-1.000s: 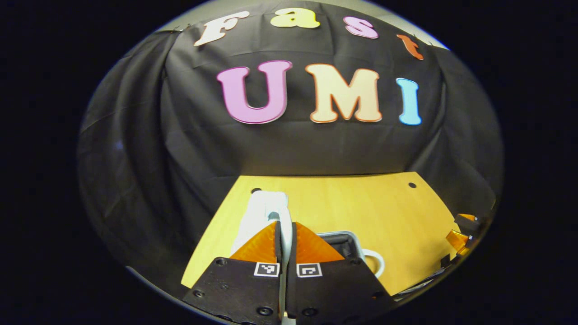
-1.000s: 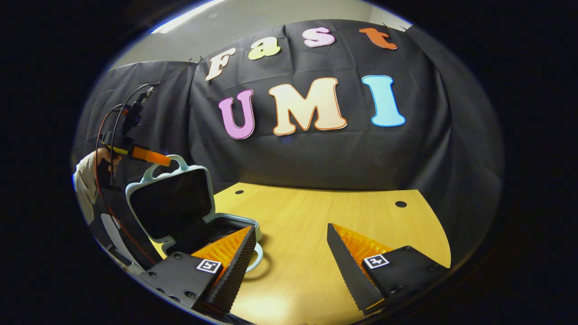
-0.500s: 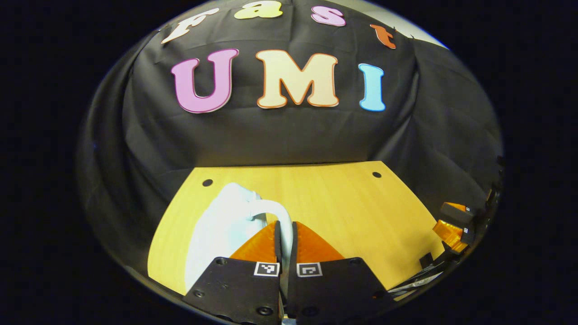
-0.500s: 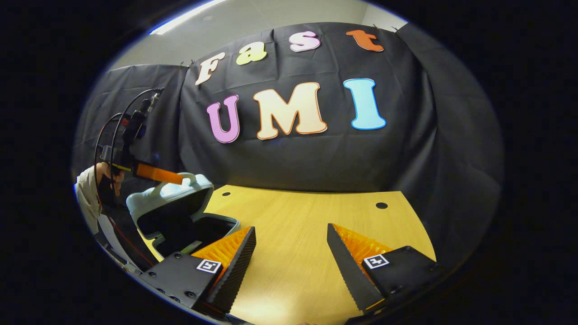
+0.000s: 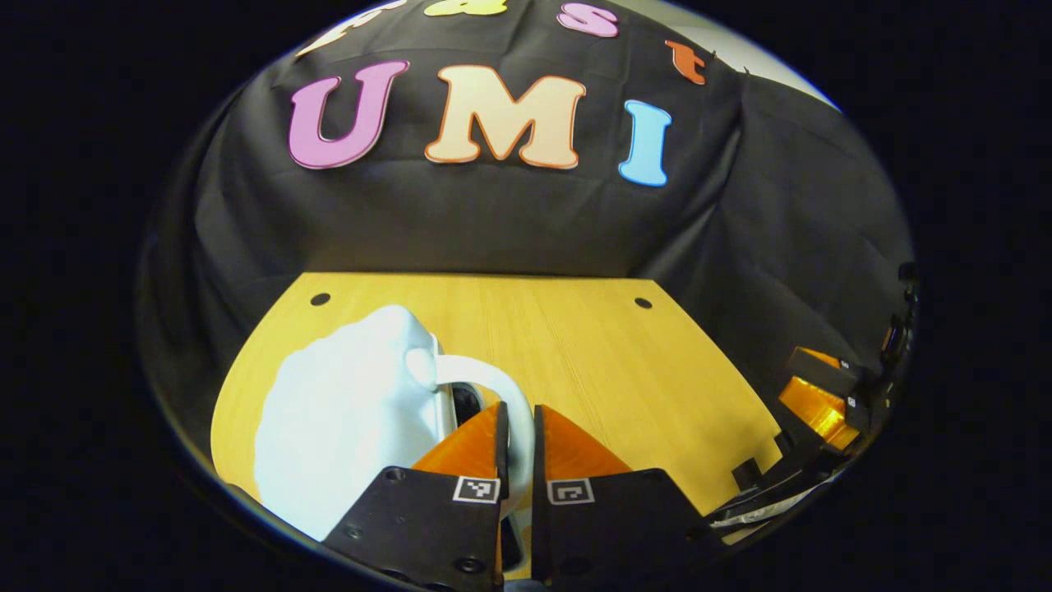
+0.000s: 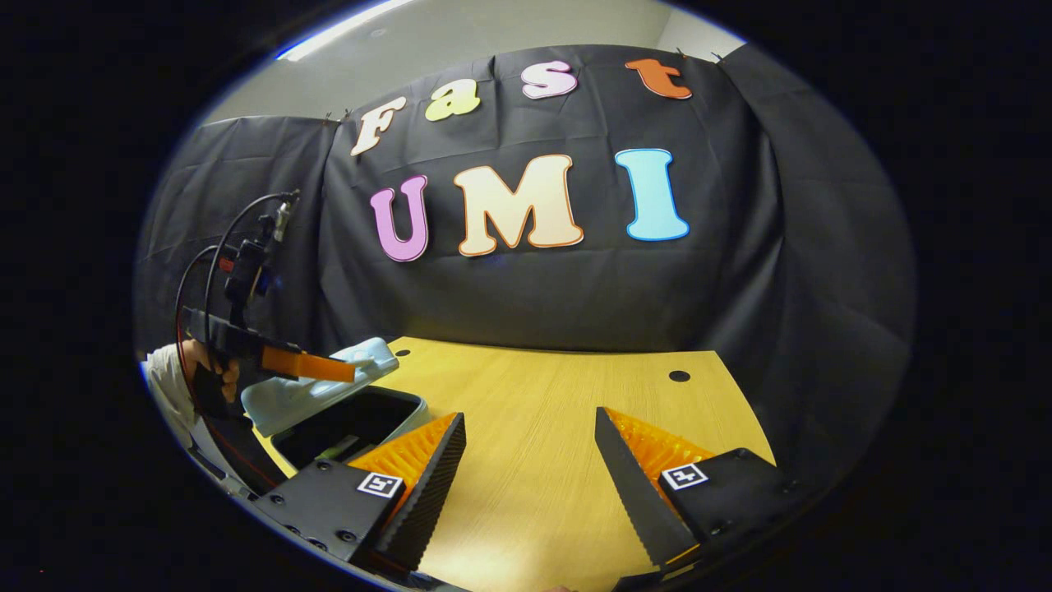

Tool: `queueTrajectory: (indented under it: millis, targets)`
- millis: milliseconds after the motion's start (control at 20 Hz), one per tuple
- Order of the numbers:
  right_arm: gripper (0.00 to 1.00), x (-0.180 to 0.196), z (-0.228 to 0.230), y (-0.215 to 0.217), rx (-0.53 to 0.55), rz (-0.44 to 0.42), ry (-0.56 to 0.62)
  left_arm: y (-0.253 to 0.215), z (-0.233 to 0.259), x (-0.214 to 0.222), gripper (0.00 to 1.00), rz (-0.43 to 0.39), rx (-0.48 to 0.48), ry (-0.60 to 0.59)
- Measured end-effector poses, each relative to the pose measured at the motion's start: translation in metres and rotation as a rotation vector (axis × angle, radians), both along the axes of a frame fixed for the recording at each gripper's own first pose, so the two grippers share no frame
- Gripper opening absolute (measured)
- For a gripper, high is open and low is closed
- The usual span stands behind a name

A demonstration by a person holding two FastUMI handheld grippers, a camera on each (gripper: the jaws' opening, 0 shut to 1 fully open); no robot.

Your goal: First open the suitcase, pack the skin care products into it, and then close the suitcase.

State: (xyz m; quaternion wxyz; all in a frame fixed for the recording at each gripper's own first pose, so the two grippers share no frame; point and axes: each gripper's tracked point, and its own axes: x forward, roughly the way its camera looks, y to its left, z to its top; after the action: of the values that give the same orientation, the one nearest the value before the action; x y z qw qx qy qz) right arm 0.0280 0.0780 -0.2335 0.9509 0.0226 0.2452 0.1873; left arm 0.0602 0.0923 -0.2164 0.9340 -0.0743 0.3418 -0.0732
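Now the left gripper [image 5: 516, 436] pinches the pale blue suitcase's curved white handle [image 5: 493, 386] — lid [image 5: 345, 427] tilted low over the base on the yellow wooden table [image 5: 575, 345]; right gripper [image 6: 530, 460] wide open, holding nothing.

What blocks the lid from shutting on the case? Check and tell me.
Nothing visible. The left tool grips the lid's handle; the lid hangs partly open over the case. Its interior is too dark to judge.
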Motion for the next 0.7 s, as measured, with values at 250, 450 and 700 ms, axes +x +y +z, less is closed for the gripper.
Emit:
queueTrajectory:
  millis: [250, 450, 700]
  targets:
    - [0.98, -0.002, 0.026, -0.013, -0.006, 0.029, -0.061, -0.014, 0.039, 0.013, 0.27, 0.043, 0.027, -0.133]
    - [0.98, 0.011, 0.081, -0.012, 0.019, 0.047, -0.186, -0.003, 0.109, 0.026, 0.65, 0.174, 0.15, -0.397]
    - [0.97, 0.033, 0.146, 0.001, 0.083, -0.037, -0.325, -0.008, 0.163, 0.018, 0.89, 0.176, 0.214, -0.518]
